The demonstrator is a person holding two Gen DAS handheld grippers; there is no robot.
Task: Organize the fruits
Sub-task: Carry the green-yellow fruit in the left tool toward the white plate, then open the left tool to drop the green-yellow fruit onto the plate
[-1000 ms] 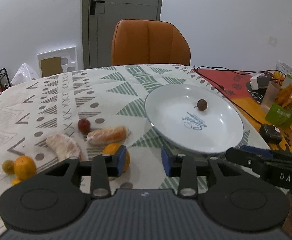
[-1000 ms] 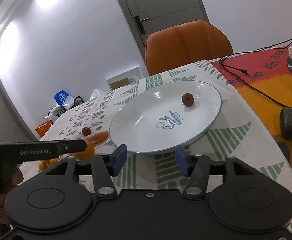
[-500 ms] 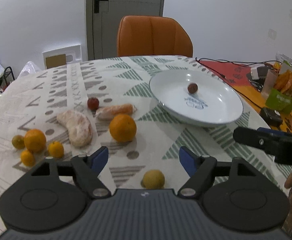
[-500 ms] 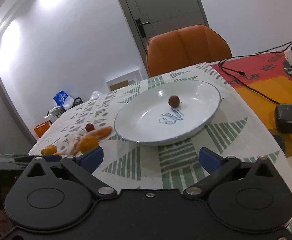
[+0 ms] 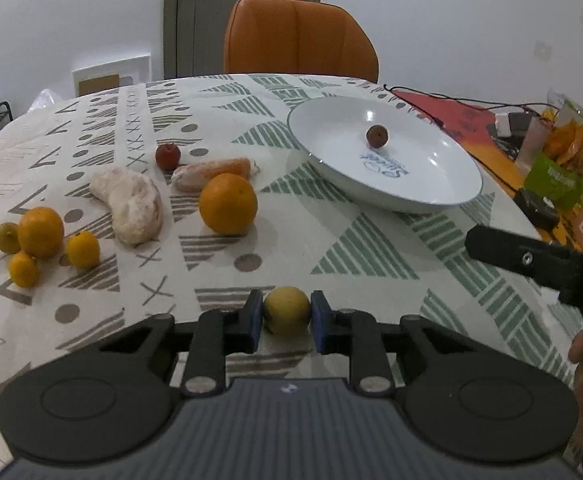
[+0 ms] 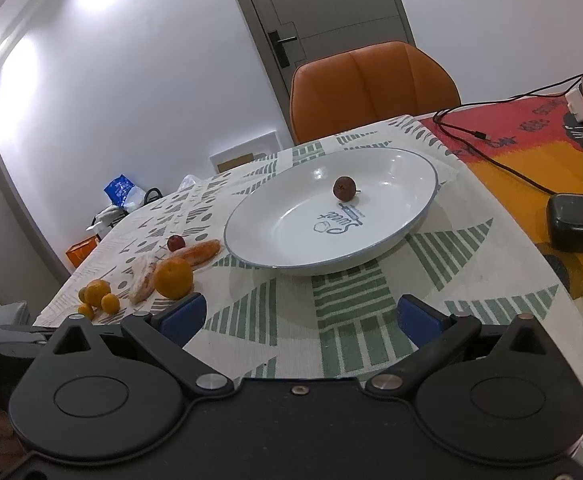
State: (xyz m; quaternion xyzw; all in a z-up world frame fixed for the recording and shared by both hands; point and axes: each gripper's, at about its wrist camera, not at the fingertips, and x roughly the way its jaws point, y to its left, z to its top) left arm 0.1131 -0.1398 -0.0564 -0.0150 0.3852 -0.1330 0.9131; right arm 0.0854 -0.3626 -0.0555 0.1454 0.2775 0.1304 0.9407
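The left gripper [image 5: 286, 322], black with blue pads, is closed narrowly around a small round yellow fruit [image 5: 286, 315] that sits on the patterned white, green and grey tablecloth [image 5: 355, 248]; both pads touch the fruit's sides. The right gripper [image 6: 301, 318] hangs with its blue-padded fingers spread wide and nothing between them, just in front of the shallow white plate with a thin blue rim [image 6: 291, 220].

A single small dark-brown round fruit [image 6: 344, 188] lies inside that plate, beside its printed blue lettering. To the left of the plate, on the cloth, stands a large orange [image 5: 228, 203]. Behind it lie a peeled orange segment cluster [image 5: 213, 171] and a small red round fruit [image 5: 168, 155], close together. A pale peeled pomelo-like piece [image 5: 131, 204] rests just left of them. Farther left, a group of small citrus fruits [image 5: 39, 236] sits bunched together near the table's edge.

An orange upholstered chair [image 5: 299, 36] stands at the far side of the table, and a black cable [image 6: 487, 148] trails across the red-and-orange mat on the right.
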